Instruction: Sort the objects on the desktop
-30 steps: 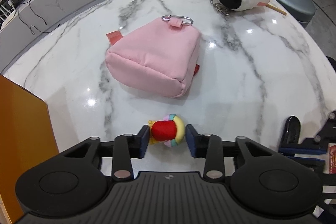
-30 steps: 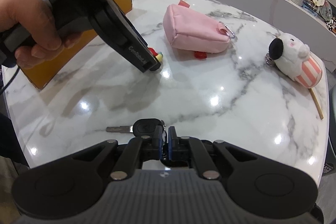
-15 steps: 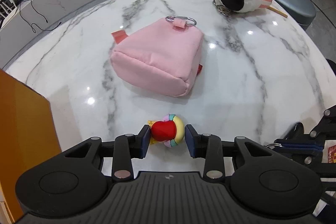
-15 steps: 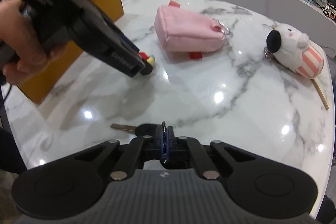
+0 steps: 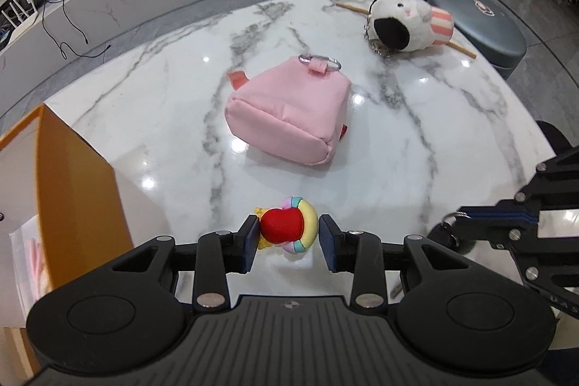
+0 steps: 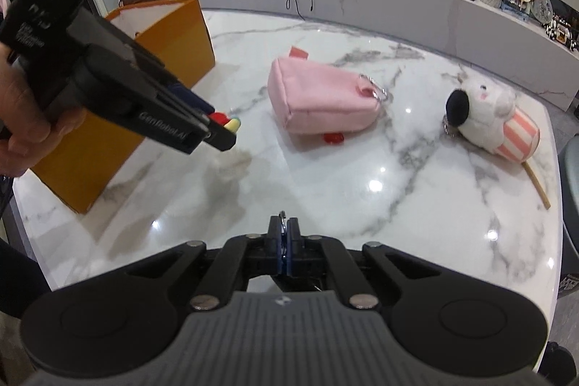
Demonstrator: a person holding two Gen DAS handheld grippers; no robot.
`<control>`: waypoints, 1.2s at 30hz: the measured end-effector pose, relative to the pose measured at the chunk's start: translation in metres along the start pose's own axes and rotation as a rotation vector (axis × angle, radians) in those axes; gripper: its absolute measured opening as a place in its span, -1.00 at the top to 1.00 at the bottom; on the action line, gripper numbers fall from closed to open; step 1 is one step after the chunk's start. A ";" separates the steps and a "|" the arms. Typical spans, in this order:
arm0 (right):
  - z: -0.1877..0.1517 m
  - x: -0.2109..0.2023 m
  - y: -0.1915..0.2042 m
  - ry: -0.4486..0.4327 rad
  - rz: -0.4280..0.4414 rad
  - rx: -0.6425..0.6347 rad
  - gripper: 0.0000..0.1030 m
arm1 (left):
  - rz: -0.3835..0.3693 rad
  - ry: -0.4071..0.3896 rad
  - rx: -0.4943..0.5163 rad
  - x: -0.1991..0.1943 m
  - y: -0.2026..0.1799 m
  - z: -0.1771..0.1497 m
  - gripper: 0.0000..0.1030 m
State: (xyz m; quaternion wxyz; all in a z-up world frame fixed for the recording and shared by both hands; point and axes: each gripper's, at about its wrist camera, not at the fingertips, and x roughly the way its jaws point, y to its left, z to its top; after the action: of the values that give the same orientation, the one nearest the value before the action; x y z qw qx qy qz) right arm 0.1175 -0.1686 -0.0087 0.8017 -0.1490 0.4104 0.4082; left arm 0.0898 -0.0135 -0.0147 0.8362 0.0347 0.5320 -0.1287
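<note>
Lifted off the marble table (image 5: 416, 132), both grippers pinch — left gripper (image 5: 288, 238) a toy (image 5: 286, 229), right gripper (image 6: 284, 241) a key ring (image 6: 282, 216); hold both grips firm toward the orange box (image 6: 173, 38).

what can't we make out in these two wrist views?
- Car key: left wrist view shows only a dark part and ring; the right gripper covers the rest. Right wrist view shows just a ring tip.
- Orange bag contents: cut off by the left edge of the left wrist view.
- Small toy: right wrist view, mostly hidden by the left gripper.
- Red piece beneath the pink pouch: mostly covered.
</note>
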 end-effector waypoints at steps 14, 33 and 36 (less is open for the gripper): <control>0.034 -0.025 0.024 -0.095 -0.045 -0.022 0.97 | -0.022 -0.086 -0.023 -0.056 0.015 -0.004 0.21; 0.096 -0.056 0.099 -0.251 -0.041 -0.125 0.97 | 0.048 -0.165 -0.058 -0.133 0.077 -0.020 0.21; 0.106 -0.057 0.118 -0.264 -0.033 -0.161 0.97 | 0.066 -0.177 -0.056 -0.148 0.089 -0.025 0.21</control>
State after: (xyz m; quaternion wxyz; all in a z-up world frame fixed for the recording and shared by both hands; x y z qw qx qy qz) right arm 0.0644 -0.0645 0.1126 0.8407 -0.1649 0.2650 0.4426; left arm 0.0310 0.1039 0.1004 0.8845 0.0172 0.4578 -0.0885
